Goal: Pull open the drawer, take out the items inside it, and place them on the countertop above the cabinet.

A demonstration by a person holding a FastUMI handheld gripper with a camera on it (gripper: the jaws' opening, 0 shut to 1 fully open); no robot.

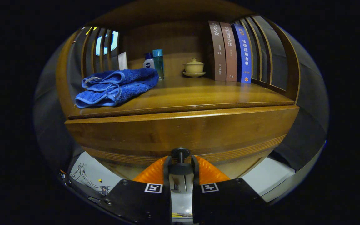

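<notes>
The wooden drawer front (pixel 180 131) spans the cabinet just ahead of me, under the countertop (pixel 198 93). Its small dark knob (pixel 180 153) sticks out at the lower middle. My gripper (pixel 181 164) holds that knob: both orange fingers (pixel 155 172) press on it from either side, nearly together. The drawer's inside is hidden from here. On the countertop's left lies a folded blue towel (pixel 117 86).
At the back of the countertop stand two small bottles (pixel 154 62), a white tube (pixel 122 60), a lidded tan cup on a saucer (pixel 194 67) and three upright books (pixel 230 51). Slatted wooden sides flank the shelf. Cables (pixel 83 178) lie on the grey floor below left.
</notes>
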